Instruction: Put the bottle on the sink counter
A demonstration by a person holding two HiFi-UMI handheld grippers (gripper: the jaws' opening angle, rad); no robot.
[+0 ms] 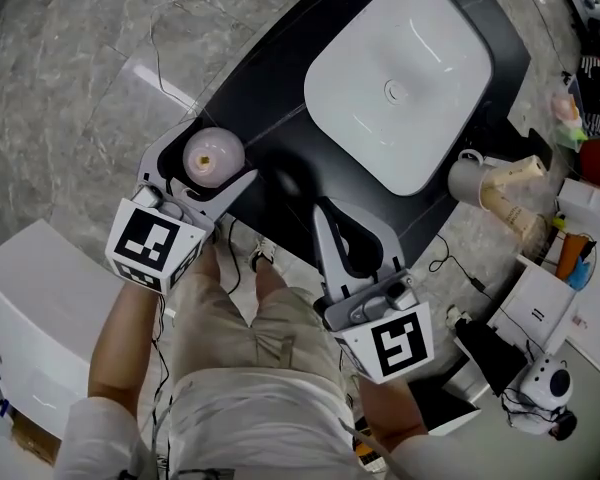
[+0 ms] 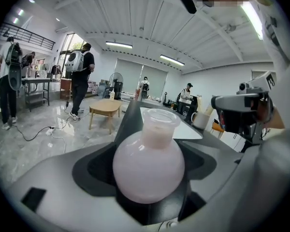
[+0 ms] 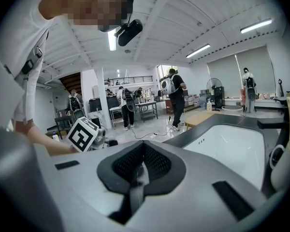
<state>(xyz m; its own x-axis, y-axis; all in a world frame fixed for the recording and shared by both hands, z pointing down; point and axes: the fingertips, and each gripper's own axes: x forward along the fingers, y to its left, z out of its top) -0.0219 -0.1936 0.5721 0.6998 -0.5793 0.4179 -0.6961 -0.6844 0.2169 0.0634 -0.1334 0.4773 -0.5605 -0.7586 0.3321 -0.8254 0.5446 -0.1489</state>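
A round pink bottle (image 1: 212, 156) with a short open neck sits between the jaws of my left gripper (image 1: 218, 160), which is shut on its belly. It hangs over the near-left end of the black sink counter (image 1: 280, 88); I cannot tell whether it touches the top. The left gripper view shows the bottle (image 2: 149, 166) upright, filling the left gripper (image 2: 150, 144). My right gripper (image 1: 330, 218) is shut and holds nothing, over the counter's front edge, near the white basin (image 1: 400, 68). In its own view the right gripper (image 3: 142, 158) has its jaws pressed together, the basin (image 3: 232, 146) to its right.
A white mug (image 1: 470, 178) and stacked paper cups (image 1: 515, 183) stand off the counter's right end, with cluttered boxes and a small white camera (image 1: 545, 388) beyond. A white box (image 1: 30, 308) is at lower left. People stand round a wooden table (image 2: 105, 109) in the background.
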